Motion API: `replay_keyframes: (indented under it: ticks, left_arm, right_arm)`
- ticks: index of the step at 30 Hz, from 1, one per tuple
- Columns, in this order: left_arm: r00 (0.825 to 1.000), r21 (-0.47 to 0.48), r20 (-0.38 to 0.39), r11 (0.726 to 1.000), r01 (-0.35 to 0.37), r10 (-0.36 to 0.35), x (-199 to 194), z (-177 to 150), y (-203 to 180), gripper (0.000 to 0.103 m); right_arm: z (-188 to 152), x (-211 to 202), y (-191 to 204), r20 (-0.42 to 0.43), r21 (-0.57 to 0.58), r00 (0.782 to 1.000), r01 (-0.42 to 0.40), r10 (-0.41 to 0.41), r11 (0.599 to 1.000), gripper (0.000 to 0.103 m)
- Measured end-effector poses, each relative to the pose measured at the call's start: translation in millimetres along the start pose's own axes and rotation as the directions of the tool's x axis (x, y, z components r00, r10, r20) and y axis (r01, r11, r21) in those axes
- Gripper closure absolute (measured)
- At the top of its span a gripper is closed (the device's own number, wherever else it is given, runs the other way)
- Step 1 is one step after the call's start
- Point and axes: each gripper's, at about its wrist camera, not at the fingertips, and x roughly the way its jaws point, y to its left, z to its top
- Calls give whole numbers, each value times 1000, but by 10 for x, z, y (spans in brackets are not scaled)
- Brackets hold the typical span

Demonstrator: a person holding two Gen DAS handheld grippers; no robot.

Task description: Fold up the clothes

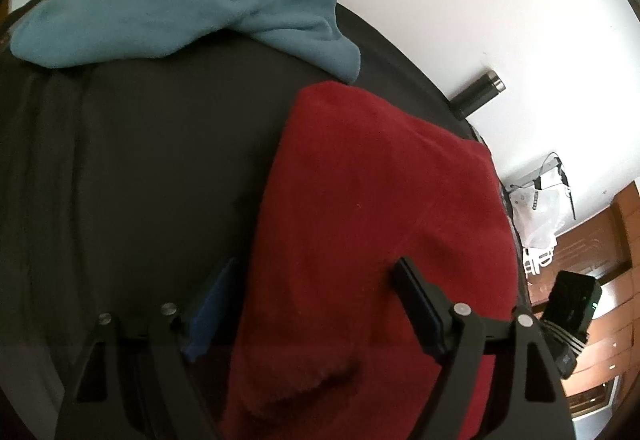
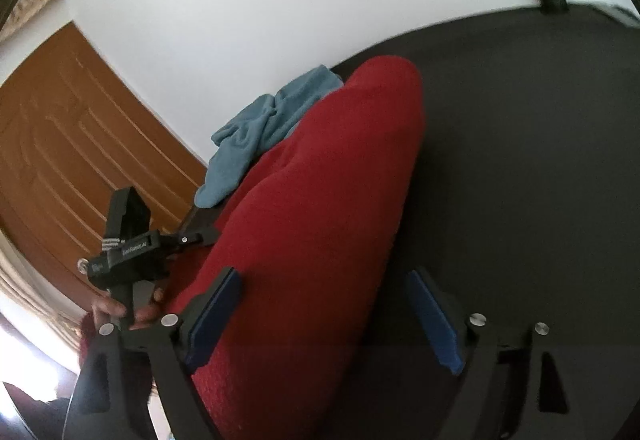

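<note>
A folded dark red cloth [image 1: 368, 208] lies on the black tabletop [image 1: 140, 168], near its right edge. My left gripper [image 1: 316, 296] is open and straddles the cloth's near end: the left finger [image 1: 212, 304] is beside the cloth's edge and the right finger [image 1: 416, 300] is over it. In the right wrist view the same red cloth [image 2: 320, 220] runs between the wide jaws of my right gripper [image 2: 326, 316], which is open, with a dark gap showing before the right finger [image 2: 436, 324]. A crumpled teal cloth [image 1: 168, 4] lies at the table's far side.
A dark metal flask [image 1: 480, 92] lies off the table's far right edge, against the white wall. A white plastic bag [image 1: 536, 208] sits beyond that edge. A wooden door [image 2: 60, 128] stands at the left. A hand [image 2: 108, 308] holds the other gripper's black body [image 2: 128, 240].
</note>
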Motion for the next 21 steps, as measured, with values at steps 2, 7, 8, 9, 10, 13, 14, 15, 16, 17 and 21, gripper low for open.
replay_keyframes:
  ticks: [2,7,8,9,10,13,14,15,16,17,21]
  left_arm:
    - [1000,5,-10,1000,19,-19,10,5,5,19]
    - [993,29,-57,994,109,-107,39,-19,-1,18]
    - [989,31,-67,991,132,-130,44,-17,-2,18]
    - [985,22,-76,987,159,-157,52,-14,11,18]
    - [979,13,-85,982,187,-185,61,-11,23,18]
    - [962,-17,-103,967,253,-253,77,-4,64,18]
    - [961,-21,-103,966,257,-258,77,-8,67,18]
    - [959,-24,-103,965,262,-263,77,-11,69,18]
    - [958,-25,-104,964,265,-266,78,-16,67,18]
    - [959,-18,-108,965,262,-263,80,-27,42,19]
    - [966,16,-130,974,225,-221,119,-38,-100,20]
  right_arm:
    - [8,48,-21,-14,23,1000,-14,15,1000,11]
    - [-22,123,-118,-67,104,993,-85,92,991,7]
    - [-18,126,-109,-68,99,993,-86,93,991,7]
    - [-15,136,-98,-72,93,993,-89,96,992,6]
    - [-13,158,-81,-82,88,991,-96,103,992,6]
    - [-9,228,-10,-118,58,987,-105,111,993,6]
    - [-6,255,14,-127,46,986,-103,108,994,6]
    - [0,270,29,-131,37,986,-99,103,994,6]
    - [7,276,33,-134,33,986,-99,102,995,6]
    - [14,281,32,-136,31,985,-100,104,994,6]
    - [17,220,-2,-112,32,988,-105,108,994,26]
